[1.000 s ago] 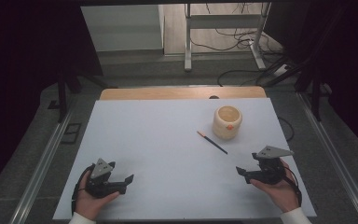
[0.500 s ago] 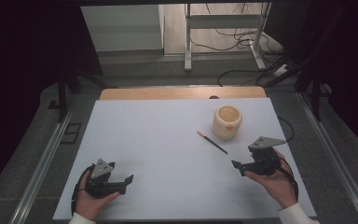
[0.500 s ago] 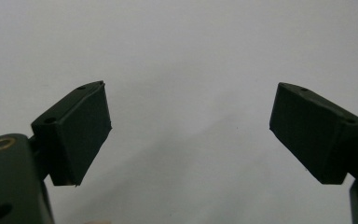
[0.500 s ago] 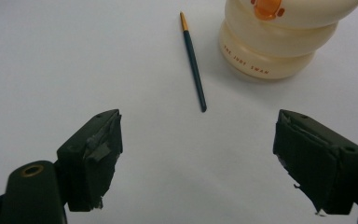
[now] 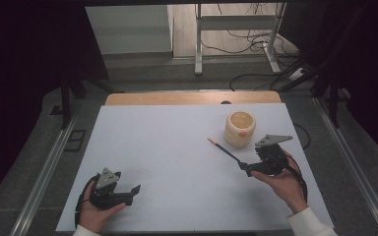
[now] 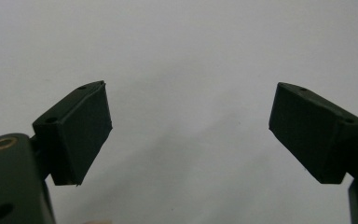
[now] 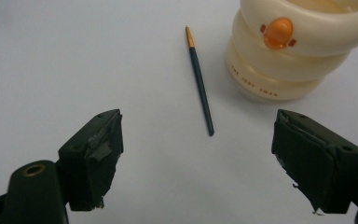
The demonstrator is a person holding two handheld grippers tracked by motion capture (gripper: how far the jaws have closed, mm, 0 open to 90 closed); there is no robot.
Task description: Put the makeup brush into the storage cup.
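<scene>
Right gripper (image 5: pixel 246 168) now up from the near right edge toward the pencil (image 5: pixel 225 150), jaws spread wide and empty, tips just short of the pencil's dark near end; a pick-up approach, judging by the aim. Pencil flat on the white table (image 5: pixel 167 147), orange tip pointing away, just beside the cream cup (image 5: pixel 239 129) but apart from it. Seen along the right gripper (image 7: pixel 198 158), pencil (image 7: pixel 199 79) centred between the jaws, cup (image 7: pixel 298 51) close on one side, so little room there for the outer jaw. Left gripper (image 5: pixel 128 191) unmoved near the front left edge, spread and empty. Wide bare surface left of the pencil.
</scene>
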